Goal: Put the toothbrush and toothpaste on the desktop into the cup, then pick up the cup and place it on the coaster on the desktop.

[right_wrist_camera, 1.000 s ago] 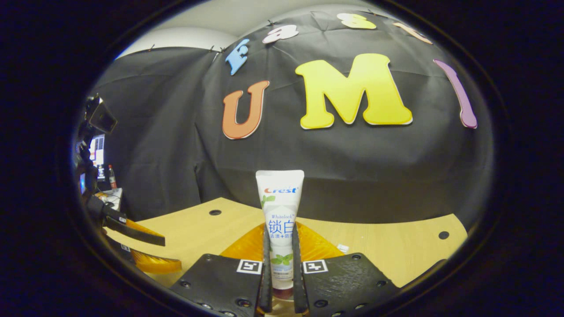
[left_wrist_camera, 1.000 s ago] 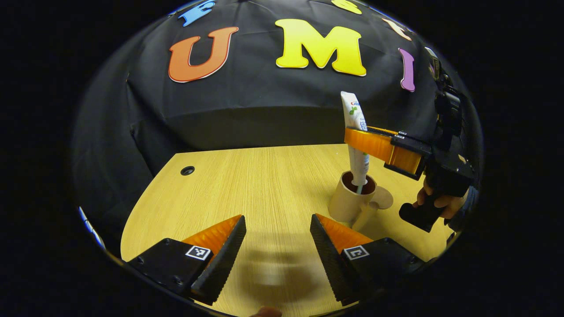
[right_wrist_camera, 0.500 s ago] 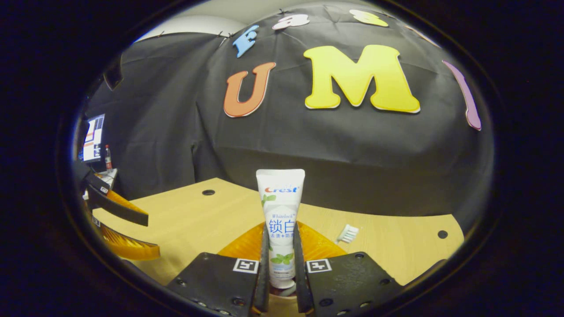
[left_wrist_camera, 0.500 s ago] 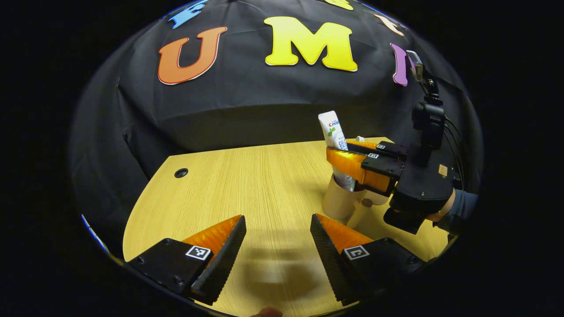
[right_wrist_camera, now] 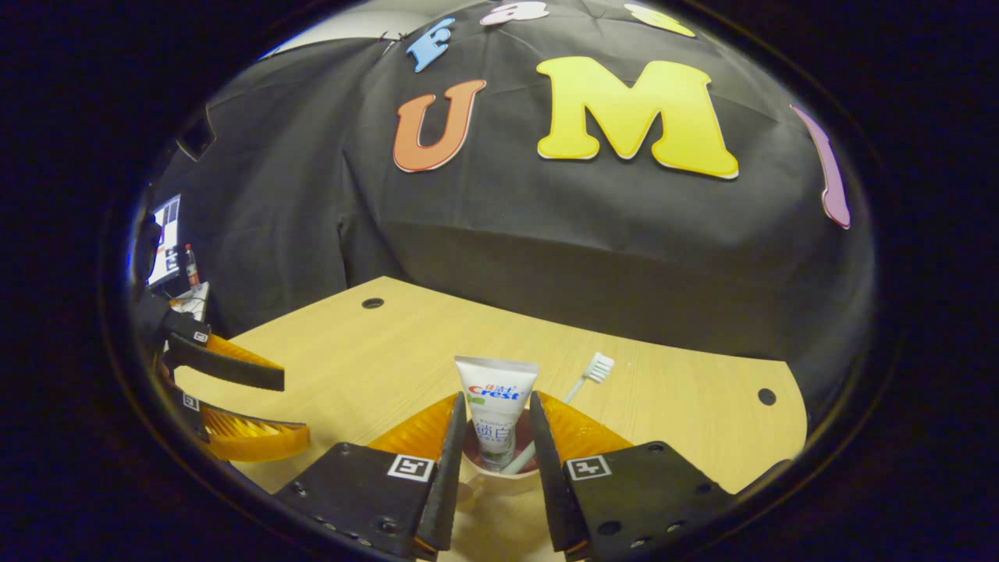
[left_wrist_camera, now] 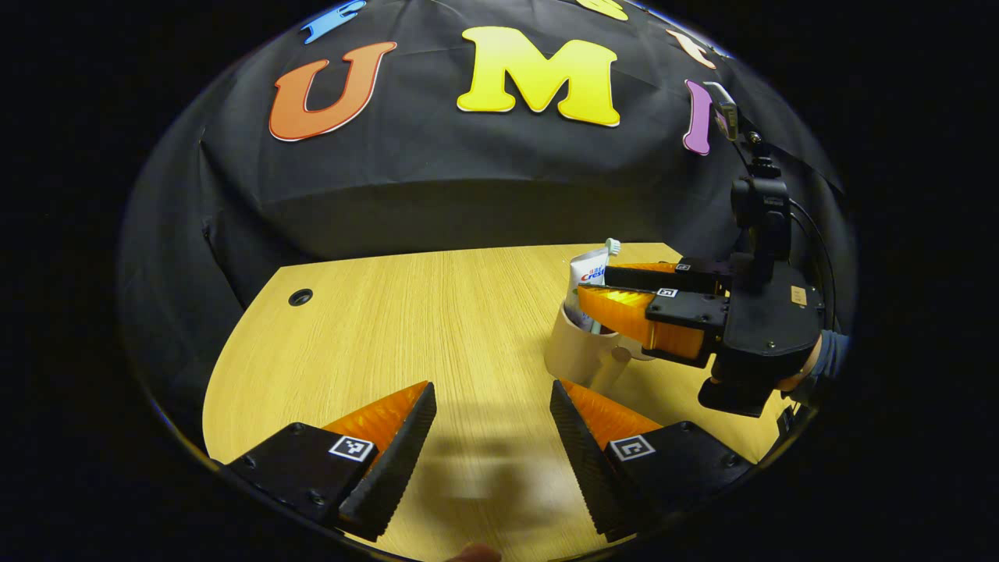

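Two grippers are at work over the wooden desktop. In the left gripper view, nearest the camera, the left gripper hangs low with its fingers spread wide and nothing between them. Beyond it and off to its right stands the cup, and the right gripper is directly above that cup. In the right gripper view its fingers are parted, one on either side of the toothpaste with a gap showing at each side. The tube stands nearly upright in the cup, long axis vertical, and the toothbrush leans out past it, bristles up. Where the coaster lies cannot be made out. The right gripper looks far better placed to lift the cup.
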The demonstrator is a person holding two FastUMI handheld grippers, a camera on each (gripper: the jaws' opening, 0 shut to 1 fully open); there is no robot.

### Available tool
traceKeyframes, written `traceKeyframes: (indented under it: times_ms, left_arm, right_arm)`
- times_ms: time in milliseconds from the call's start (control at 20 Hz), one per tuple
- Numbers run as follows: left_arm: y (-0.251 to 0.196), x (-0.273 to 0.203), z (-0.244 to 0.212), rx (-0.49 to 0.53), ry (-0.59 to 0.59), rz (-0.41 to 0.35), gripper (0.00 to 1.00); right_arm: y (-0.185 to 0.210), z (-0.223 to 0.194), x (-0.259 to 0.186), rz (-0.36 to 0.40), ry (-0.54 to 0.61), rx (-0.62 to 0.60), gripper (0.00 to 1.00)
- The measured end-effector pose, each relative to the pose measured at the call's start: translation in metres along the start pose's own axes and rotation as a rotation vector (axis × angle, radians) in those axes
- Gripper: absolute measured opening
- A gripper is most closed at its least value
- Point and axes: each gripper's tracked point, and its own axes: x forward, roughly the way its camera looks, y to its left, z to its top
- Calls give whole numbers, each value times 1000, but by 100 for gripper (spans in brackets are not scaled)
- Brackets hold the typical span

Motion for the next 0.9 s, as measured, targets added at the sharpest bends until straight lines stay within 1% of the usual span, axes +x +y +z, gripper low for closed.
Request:
traceKeyframes:
  times_ms: [100,250,300,350,450,500,550,600,750,900]
  left_arm:
    - [-7,1,-2,-8,9,-16,94]
    - [-19,3,0,-6,23,-30,94]
    - [-24,5,2,-2,31,-31,93]
    - [-28,6,4,3,35,-35,93]
    - [-40,10,10,15,50,-46,94]
    - [-46,13,13,22,58,-54,93]
    - [-54,15,14,25,69,-71,94]
    - [-60,18,17,21,73,-82,93]
    - [-76,30,20,9,102,-101,94]
    - [-93,47,17,-6,169,-115,94]
  right_arm:
    - [-1,11,-16,-8,-10,0,47]
    - [-1,15,-43,-7,17,12,46]
    - [1,16,-54,5,22,14,50]
    - [1,18,-63,11,23,13,57]
    - [-7,20,-82,-8,25,-2,74]
    - [-10,21,-91,-15,21,-5,80]
    - [-17,24,-99,-33,13,-1,94]
    - [-25,28,-109,-51,0,13,92]
    - [-54,41,-133,-109,-38,66,92]
    - [-87,44,-156,-173,-59,73,92]
